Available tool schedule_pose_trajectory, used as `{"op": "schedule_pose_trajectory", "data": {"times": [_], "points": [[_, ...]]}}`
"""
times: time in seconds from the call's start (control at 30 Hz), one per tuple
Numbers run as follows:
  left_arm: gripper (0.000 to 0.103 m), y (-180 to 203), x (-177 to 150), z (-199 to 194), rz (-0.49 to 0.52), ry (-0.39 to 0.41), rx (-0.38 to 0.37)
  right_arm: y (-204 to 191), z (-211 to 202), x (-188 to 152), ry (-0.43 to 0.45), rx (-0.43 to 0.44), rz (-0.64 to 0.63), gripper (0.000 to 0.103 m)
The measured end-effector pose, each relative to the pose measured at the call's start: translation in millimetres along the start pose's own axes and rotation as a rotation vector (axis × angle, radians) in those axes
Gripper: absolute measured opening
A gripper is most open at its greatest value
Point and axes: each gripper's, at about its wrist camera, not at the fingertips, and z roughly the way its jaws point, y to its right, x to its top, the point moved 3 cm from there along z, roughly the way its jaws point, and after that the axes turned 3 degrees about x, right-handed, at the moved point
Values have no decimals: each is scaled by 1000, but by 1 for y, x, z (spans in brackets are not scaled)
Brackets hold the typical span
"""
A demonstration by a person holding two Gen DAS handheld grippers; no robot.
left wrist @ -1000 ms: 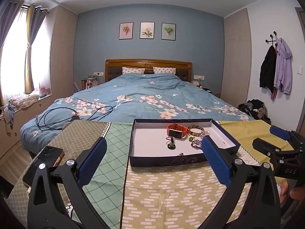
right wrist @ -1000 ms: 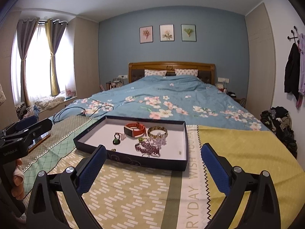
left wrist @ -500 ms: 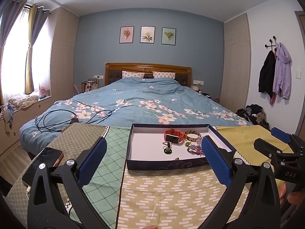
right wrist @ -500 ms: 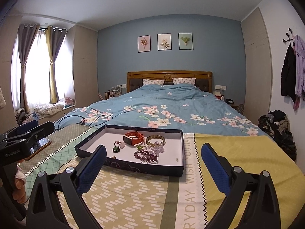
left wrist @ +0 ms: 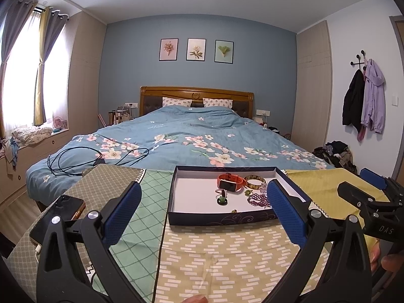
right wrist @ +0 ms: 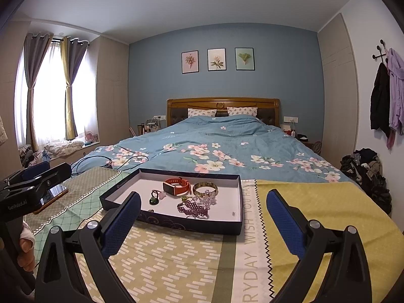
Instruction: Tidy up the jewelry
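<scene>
Both tools held above the foot of the bed, neither touching anything. Left tool (left wrist: 204,210), black frame with blue padded fingers, spread wide and released, empty. Right tool (right wrist: 203,213), same build, also spread wide, empty.

Shallow dark navy cardboard box lid with white inside (right wrist: 238,203) sits on the patchwork cloth in green, olive and yellow (right wrist: 176,257) covering the end of the bed. Inside it, towards the right half: orange-strapped smartwatch (right wrist: 176,186), gold-green bangle (right wrist: 205,188) just beside the watch, purple beaded bracelet (right wrist: 193,208) nearer the front, pale lilac crystal bead piece (right wrist: 208,198) between bangle and purple bracelet, small dark ring with green stone (right wrist: 153,199) left of the watch. A few tiny pieces near the front wall, too small to tell.

Dark smartphone in gold-edged case (left wrist: 56,218) lies on the left patch of the cloth, well apart from the box lid. Black cable (left wrist: 75,161) coiled on the blue floral duvet (left wrist: 202,139) beyond.
</scene>
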Motion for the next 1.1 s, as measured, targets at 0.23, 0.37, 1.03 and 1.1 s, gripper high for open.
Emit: {"op": "schedule_pose_trajectory", "data": {"times": [0.23, 0.37, 1.03, 1.1], "points": [[98, 2, 0, -4, 3, 15, 3, -1, -3, -1, 4, 0, 2, 96], [98, 1, 0, -5, -5, 19, 6, 0, -6, 0, 11, -3, 5, 96], [98, 0, 0, -8, -20, 18, 7, 0, -11, 2, 24, -7, 11, 96], [98, 0, 0, -8, -19, 19, 8, 0, -11, 2, 25, -6, 10, 96]]}}
